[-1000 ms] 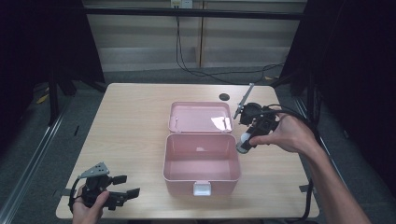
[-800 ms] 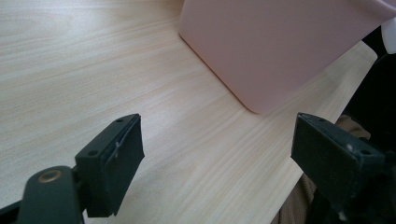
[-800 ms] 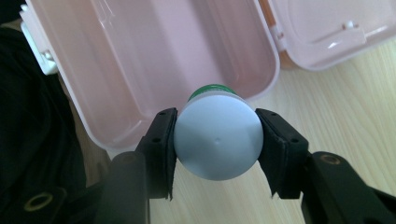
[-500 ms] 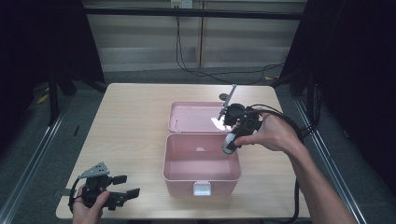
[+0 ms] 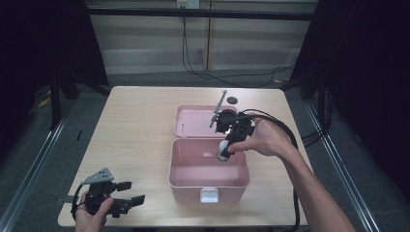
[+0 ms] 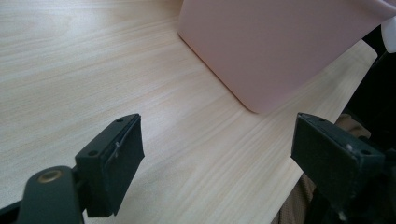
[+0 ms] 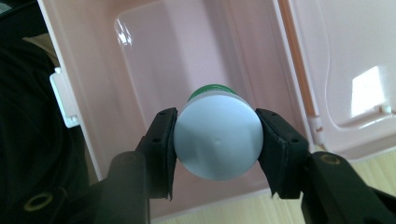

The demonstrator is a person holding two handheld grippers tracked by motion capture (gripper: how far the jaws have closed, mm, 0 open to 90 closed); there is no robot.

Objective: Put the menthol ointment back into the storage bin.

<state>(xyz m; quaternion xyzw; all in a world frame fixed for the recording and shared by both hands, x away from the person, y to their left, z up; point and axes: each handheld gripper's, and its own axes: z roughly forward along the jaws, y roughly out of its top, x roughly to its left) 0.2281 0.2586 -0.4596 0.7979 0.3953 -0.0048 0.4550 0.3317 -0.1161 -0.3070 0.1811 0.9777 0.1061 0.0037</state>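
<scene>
Right gripper view: my right hand-held gripper (image 7: 217, 140) is clamped on a white bottle (image 7: 217, 144) with a green far end, above the open pink box (image 7: 140, 60).
Doing it well: I lower it inside the walls, then let go.
High view: left hand-held gripper (image 5: 126, 198) rests apart at the desk (image 5: 130, 125) corner.
Left gripper view: box wall (image 6: 280, 42) close by.

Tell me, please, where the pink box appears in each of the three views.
High view: the pink box sits open at the table's centre, lid laid back behind it.
Left gripper view: its outer wall is at the upper right.
Right gripper view: its inside lies behind the held bottle.
Shared landmark: the white latch.
</scene>
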